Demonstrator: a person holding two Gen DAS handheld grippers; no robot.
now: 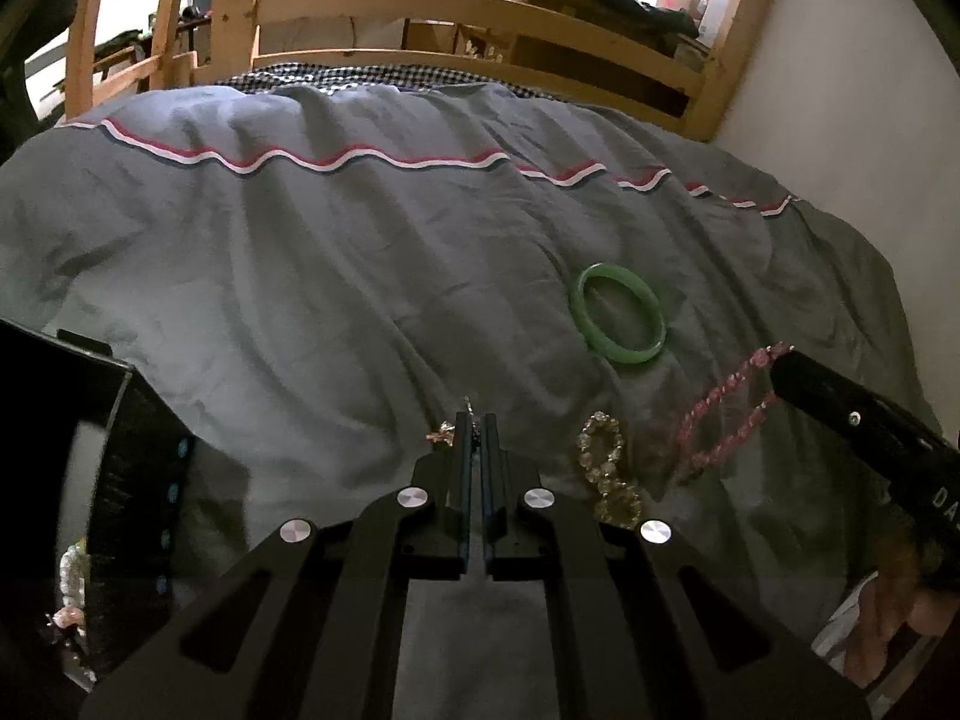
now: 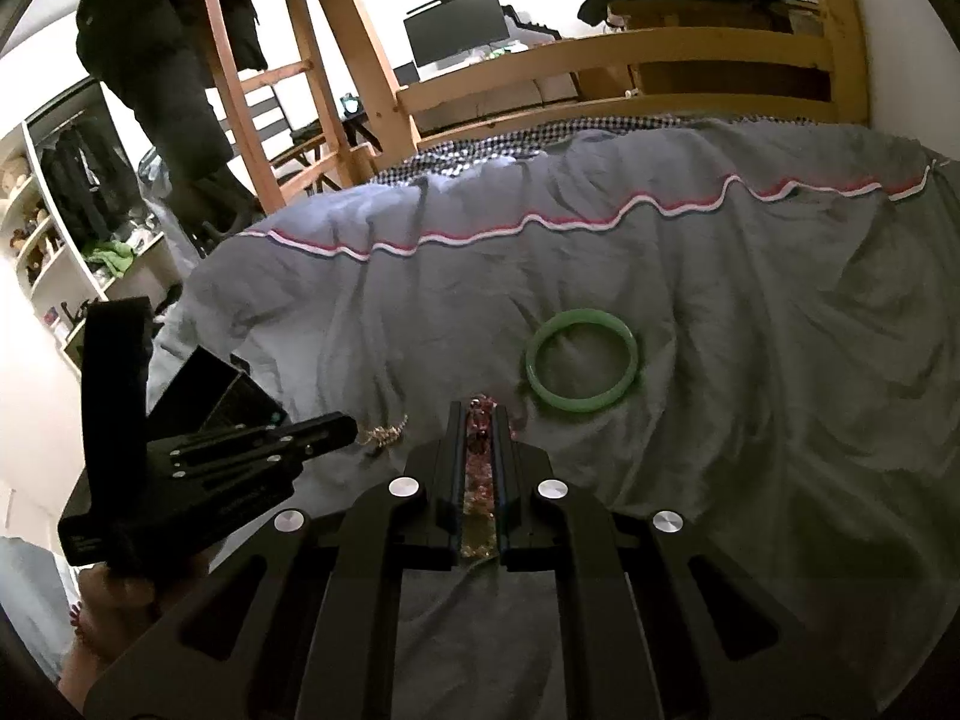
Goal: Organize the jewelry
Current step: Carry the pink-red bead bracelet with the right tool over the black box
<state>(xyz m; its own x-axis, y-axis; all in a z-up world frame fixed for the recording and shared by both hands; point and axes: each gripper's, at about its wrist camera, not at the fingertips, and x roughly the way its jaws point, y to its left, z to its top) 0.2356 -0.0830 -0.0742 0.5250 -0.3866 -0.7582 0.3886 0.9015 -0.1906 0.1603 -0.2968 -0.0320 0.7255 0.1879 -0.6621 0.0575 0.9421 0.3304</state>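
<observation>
Plainly, both grippers are pinched shut, the left gripper [image 1: 477, 420] on a thin silvery chain [image 1: 474, 429] and the right gripper [image 2: 480, 414] apparently on the pink beaded bracelet [image 2: 480, 420], both over the grey quilted bed [image 1: 360, 276], so either piece could slip or snag.

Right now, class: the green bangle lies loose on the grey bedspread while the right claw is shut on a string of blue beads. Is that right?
Not quite. The beads in the right claw are pink, not blue, as the right wrist view shows. The green bangle does lie loose on the grey bedspread.
</observation>
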